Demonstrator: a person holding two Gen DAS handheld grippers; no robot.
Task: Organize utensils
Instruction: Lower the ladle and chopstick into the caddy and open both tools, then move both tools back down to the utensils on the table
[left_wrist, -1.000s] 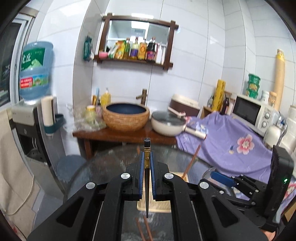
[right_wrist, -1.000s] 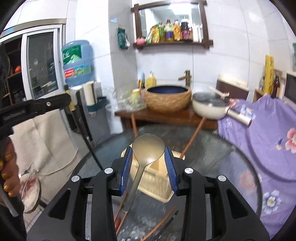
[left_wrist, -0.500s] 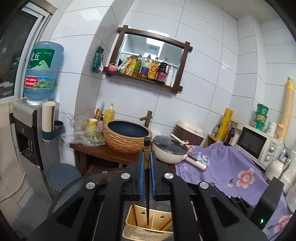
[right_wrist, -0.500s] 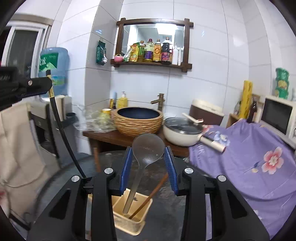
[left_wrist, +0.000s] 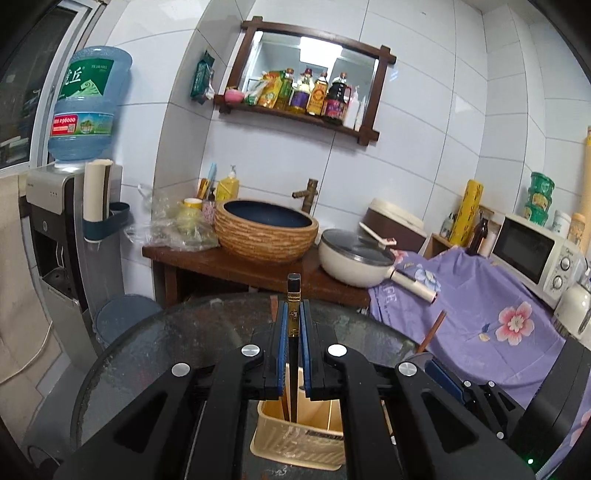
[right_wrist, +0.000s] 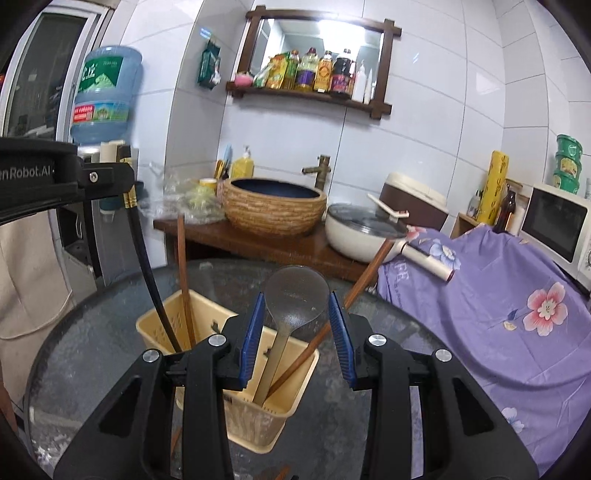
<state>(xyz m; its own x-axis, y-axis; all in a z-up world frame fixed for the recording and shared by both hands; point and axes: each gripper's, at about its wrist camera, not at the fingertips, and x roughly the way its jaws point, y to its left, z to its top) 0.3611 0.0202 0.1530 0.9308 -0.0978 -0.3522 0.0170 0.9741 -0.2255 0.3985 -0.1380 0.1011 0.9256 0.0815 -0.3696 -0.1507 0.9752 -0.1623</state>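
My left gripper (left_wrist: 293, 314) is shut on a black chopstick (left_wrist: 293, 332) with a gold band. Its lower end reaches down into the yellow utensil holder (left_wrist: 295, 439). The right wrist view shows that black chopstick (right_wrist: 147, 266) slanting into the left compartment of the holder (right_wrist: 251, 417), beside an upright brown chopstick (right_wrist: 183, 280). My right gripper (right_wrist: 297, 325) is shut on the bowl of a metal spoon (right_wrist: 295, 295). The spoon's handle runs down into the right compartment, next to a leaning brown chopstick (right_wrist: 354, 291). The holder stands on a round glass table (right_wrist: 92, 369).
Loose chopsticks (right_wrist: 280, 472) lie on the glass near the front edge. A purple flowered cloth (right_wrist: 498, 295) covers a surface to the right. Behind the table stands a wooden counter (right_wrist: 258, 243) with a woven basin and a pan. A water dispenser (left_wrist: 66, 229) is at the left.
Both grippers have come down toward the holder. The black chopstick and the spoon handle now sit deeper in its compartments. Both grips are unchanged.
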